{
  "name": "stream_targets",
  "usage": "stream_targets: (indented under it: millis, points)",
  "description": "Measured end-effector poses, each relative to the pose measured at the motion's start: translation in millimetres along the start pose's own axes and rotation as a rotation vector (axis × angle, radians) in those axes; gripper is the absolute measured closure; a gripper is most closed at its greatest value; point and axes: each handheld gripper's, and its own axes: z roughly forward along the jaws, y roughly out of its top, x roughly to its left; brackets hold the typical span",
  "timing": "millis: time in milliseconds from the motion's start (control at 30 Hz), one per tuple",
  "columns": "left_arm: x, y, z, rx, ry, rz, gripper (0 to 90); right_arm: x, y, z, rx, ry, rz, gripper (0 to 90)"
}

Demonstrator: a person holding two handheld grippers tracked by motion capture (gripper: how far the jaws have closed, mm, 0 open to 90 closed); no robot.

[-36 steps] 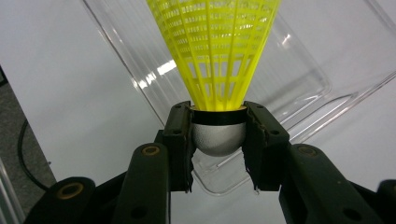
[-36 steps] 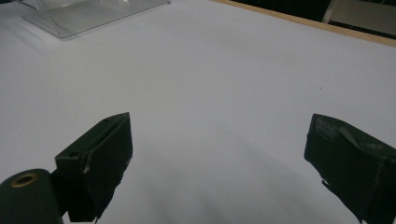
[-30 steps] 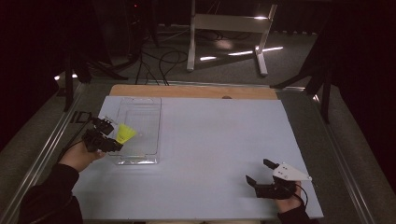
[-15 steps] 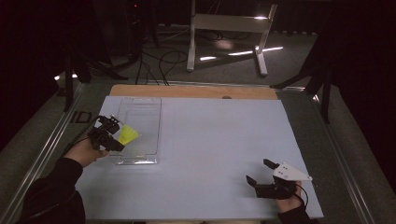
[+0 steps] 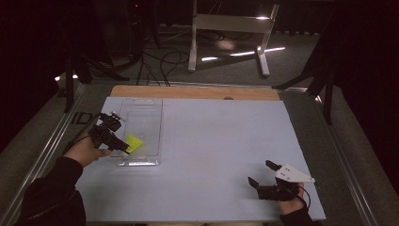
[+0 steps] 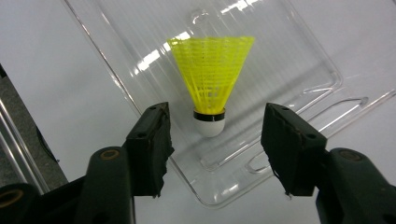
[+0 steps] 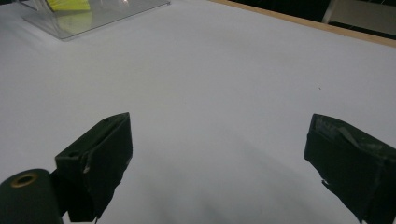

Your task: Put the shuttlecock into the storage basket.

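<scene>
A yellow plastic shuttlecock (image 6: 212,79) with a white cork lies in a clear plastic tray (image 6: 289,60), cork toward my left gripper (image 6: 215,135). The left jaws have just been opening. They now stand apart on either side of the cork without touching it. From above, the left gripper (image 5: 121,133) sits at the tray's (image 5: 141,108) left edge, beside the shuttlecock (image 5: 134,142). My right gripper (image 5: 259,172) rests open near the table's front right with nothing between its jaws. Its own view (image 7: 219,154) looks across the bare sheet to the far tray (image 7: 107,16).
A pale sheet (image 5: 211,141) covers the table, and a wooden strip (image 5: 197,92) runs along its far edge. Metal rails (image 5: 47,150) border the left and right sides. Beyond the table, a white metal stand (image 5: 230,28) and cables are on the dark floor.
The left jaws went from shut on the shuttlecock to open, leaving it lying in the tray. The right gripper has not moved.
</scene>
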Motion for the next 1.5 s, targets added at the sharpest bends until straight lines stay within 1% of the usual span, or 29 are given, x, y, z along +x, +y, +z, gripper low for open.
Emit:
stream_targets:
  millis: [33, 67, 100, 133, 267, 433, 500, 533, 567, 600, 633, 667, 700, 733, 833, 867, 967, 1033, 1067, 1100, 1133, 1167, 1200, 1233, 1267, 1300, 1400, 1433, 1500]
  points:
    - [0.0, 0.0, 0.0, 0.000, 0.000, 0.000, 39.9, 0.0, 0.0, 0.0, 0.000, -0.001, -0.001, 8.1]
    - [-1.5, 0.6, -1.3, -0.008, -0.009, -0.006, 38.7, -0.1, -0.1, 0.0, -0.001, 0.000, 0.000, 8.1]
    - [-1.5, 0.6, -1.3, -0.008, -0.009, -0.006, 35.5, -0.2, -0.1, 0.0, 0.000, 0.000, 0.000, 8.1]
    - [-2.9, 1.2, -2.5, -0.018, -0.014, -0.006, 34.4, -0.2, -0.1, 0.0, 0.000, -0.001, 0.002, 8.1]
    - [-5.0, 2.0, -3.8, -0.027, -0.011, 0.003, 29.1, 0.0, 0.2, -0.2, -0.001, -0.003, 0.000, 8.1]
    - [-7.6, 3.1, -4.6, -0.036, -0.015, -0.003, 18.3, -0.1, 0.1, -0.3, -0.001, -0.006, 0.000, 8.1]
    - [-7.5, 4.3, -6.8, -0.052, -0.049, -0.010, 15.5, -0.1, 0.1, -0.3, -0.001, -0.006, 0.000, 8.1]
    - [-7.9, 4.6, -7.7, -0.062, -0.059, -0.008, 13.7, -0.1, 0.1, -0.2, 0.000, -0.007, -0.001, 8.1]
    - [-7.9, 4.6, -7.7, -0.062, -0.059, -0.008, 11.2, -0.1, 0.1, -0.2, 0.000, -0.007, -0.001, 8.1]
    - [-9.1, 4.7, -9.3, -0.067, -0.080, 0.017, 8.9, -0.1, 0.2, -0.4, -0.001, -0.007, 0.001, 8.0]
    - [-9.1, 4.7, -9.3, -0.067, -0.080, 0.017, 7.5, -0.2, 0.1, -0.4, -0.002, -0.007, -0.001, 8.0]
    - [-10.9, 5.0, -9.7, -0.066, -0.087, 0.043, 3.1, -0.4, 0.1, -0.5, -0.002, -0.006, 0.000, 8.1]
    - [-10.9, 5.0, -9.7, -0.066, -0.087, 0.043, 0.7, -0.4, 0.1, -0.6, -0.002, -0.006, 0.001, 8.0]
    - [-11.6, 5.6, -11.3, -0.076, -0.105, 0.045, 0.3, -0.4, 0.1, -0.6, -0.002, -0.007, 0.000, 8.0]
    - [-11.7, 6.1, -12.7, -0.087, -0.105, 0.046, 0.1, -0.4, 0.1, -0.6, -0.002, -0.006, 0.003, 8.0]
    - [-12.6, 6.3, -13.8, -0.104, -0.112, 0.049, 0.1, -0.4, 0.0, -0.4, -0.002, -0.005, 0.002, 8.1]
    - [-14.8, 6.8, -15.2, -0.124, -0.121, 0.069, 0.0, -0.3, 0.2, -0.7, -0.001, -0.008, 0.000, 8.1]
    - [-15.5, 7.0, -15.4, -0.124, -0.127, 0.073, 0.0, -0.3, 0.2, -0.6, -0.002, -0.007, 0.002, 8.1]
    - [-17.6, 7.7, -15.5, -0.126, -0.130, 0.100, 0.0, -0.5, 0.0, -0.5, -0.001, -0.006, 0.004, 8.1]
    - [-19.1, 8.2, -15.2, -0.125, -0.135, 0.106, 0.0, -0.5, -0.1, -0.3, -0.001, -0.006, 0.003, 8.1]
    - [-20.8, 8.7, -15.1, -0.131, -0.131, 0.116, 0.0, -0.4, 0.0, -0.3, -0.001, -0.006, 0.004, 8.0]
    - [-20.8, 8.7, -15.1, -0.131, -0.131, 0.116, 0.0, -0.4, 0.0, -0.3, -0.001, -0.006, 0.004, 8.0]
    - [-22.6, 9.3, -15.1, -0.126, -0.135, 0.128, 0.0, -0.4, 0.0, -0.2, -0.002, -0.005, 0.003, 8.1]
    - [-24.8, 10.5, -14.9, -0.129, -0.128, 0.137, 0.0, -0.4, 0.0, -0.2, -0.001, -0.006, 0.002, 8.1]
    - [-24.8, 10.5, -14.9, -0.129, -0.128, 0.137, 0.0, -0.4, 0.0, -0.2, -0.001, -0.006, 0.002, 8.1]
    - [-28.5, 12.7, -15.0, -0.134, -0.126, 0.150, 0.0, -0.6, -0.1, -0.4, 0.000, -0.005, 0.004, 8.1]
    - [-32.5, 15.3, -15.3, -0.141, -0.121, 0.161, 0.0, -0.5, 0.0, -0.7, -0.002, -0.006, 0.002, 8.0]
    - [-33.9, 16.5, -15.9, -0.148, -0.129, 0.165, 0.0, -0.6, 0.1, -0.9, -0.001, -0.005, 0.001, 8.1]
    - [-37.0, 18.7, -16.9, -0.157, -0.128, 0.172, 0.0, -0.6, 0.1, -1.0, -0.001, -0.006, 0.001, 8.0]
